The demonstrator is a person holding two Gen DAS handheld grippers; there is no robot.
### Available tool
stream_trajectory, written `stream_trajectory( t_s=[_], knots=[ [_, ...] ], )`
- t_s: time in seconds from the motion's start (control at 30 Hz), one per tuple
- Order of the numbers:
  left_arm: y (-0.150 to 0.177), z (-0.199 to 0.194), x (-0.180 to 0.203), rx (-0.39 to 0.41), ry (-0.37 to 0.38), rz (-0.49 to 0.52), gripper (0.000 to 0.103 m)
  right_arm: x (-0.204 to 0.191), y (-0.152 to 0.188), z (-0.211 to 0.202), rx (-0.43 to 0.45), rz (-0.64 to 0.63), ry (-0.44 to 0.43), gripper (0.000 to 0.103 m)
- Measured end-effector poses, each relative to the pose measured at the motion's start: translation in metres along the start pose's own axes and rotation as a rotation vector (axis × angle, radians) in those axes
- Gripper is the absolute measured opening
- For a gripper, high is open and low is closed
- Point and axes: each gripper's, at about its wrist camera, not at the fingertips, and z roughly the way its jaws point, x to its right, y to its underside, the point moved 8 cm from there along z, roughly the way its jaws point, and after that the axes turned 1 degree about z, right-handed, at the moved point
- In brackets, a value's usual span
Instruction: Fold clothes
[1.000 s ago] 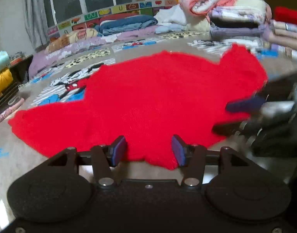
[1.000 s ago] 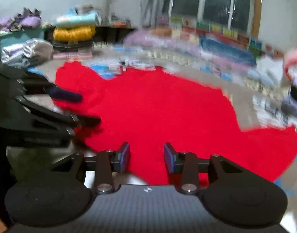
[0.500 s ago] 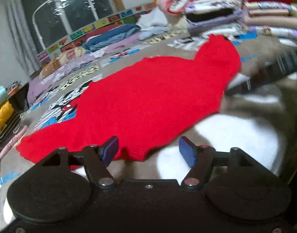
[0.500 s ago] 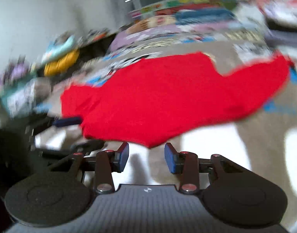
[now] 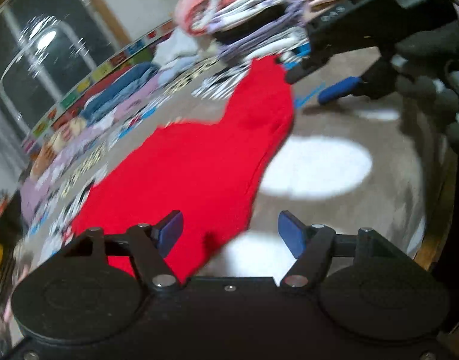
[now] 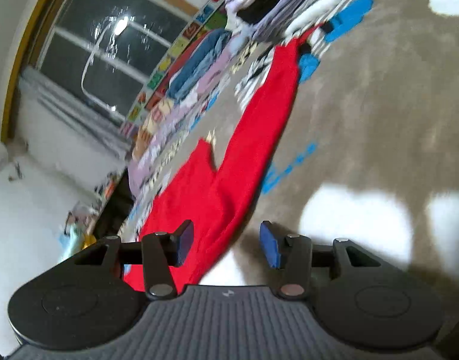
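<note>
I'm seeing the window [image 5: 43, 60] far left, folded blankets [image 5: 115, 96] along the wall, a clothes stack [image 5: 244, 12] behind the sweater; nothing's blocking either tool. Red sweater [image 5: 199, 165] is lying flat on the bed cover [image 5: 334, 195]. My left gripper [image 5: 229, 234] is hanging w/ jaws wide apart, wider vs 1 s ago, over the hem. Right gripper [image 6: 226, 247] is gaping too, empty, now rolled sideways at the sweater's edge.

We hold both tongs low and tilted. Left tongs [image 5: 230, 234]: jaws spread wide, nothing between the blue pads [image 5: 291, 234]. Right tongs [image 6: 226, 244]: jaws likewise apart and empty; seen from the left wrist view, they sit ahead at upper right.
</note>
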Motion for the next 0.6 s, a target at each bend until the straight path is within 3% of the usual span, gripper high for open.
stream_trajectory(
  t_s=[0.2,0.33,0.6],
  knots=[
    [-0.053,0.038,0.031,0.029,-0.01,0.09,0.069,0.032,-0.043,-0.025,0.149,0.086,0.019,0.05],
    [-0.082,0.069,0.053,0.021,-0.027,0.163,0.058,0.053,-0.057,-0.036,0.223,0.122,0.051,0.05],
    [-0.119,0.12,0.076,-0.017,-0.117,0.286,0.048,0.086,-0.088,-0.054,0.352,0.18,0.107,0.052]
  ],
)
